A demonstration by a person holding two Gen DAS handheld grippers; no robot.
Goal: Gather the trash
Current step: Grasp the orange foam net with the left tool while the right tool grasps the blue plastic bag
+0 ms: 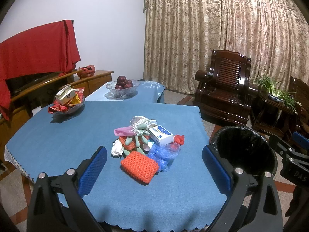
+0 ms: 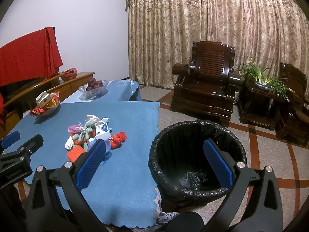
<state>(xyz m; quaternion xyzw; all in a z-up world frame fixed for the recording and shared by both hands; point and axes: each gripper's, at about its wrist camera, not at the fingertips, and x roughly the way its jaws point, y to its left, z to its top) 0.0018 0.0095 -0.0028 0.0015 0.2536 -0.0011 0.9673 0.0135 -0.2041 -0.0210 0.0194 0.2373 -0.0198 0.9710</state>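
Orange foam net [image 1: 139, 166] — between left gripper [image 1: 154, 171] fingers

Both wrist views above table [image 1: 58, 135], facing curtains [image 2: 212, 29], sharing bin [image 2: 193, 154]

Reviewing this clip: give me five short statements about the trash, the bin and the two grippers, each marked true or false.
1. Both the left gripper and the right gripper are open and hold nothing. True.
2. The bin already holds the orange foam net. False: the orange foam net lies on the table.
3. The bin has a black liner. True.
4. The white and blue box stands alone by the apples. False: it is in the trash pile.
5. The bin stands on the table. False: it stands on the floor.
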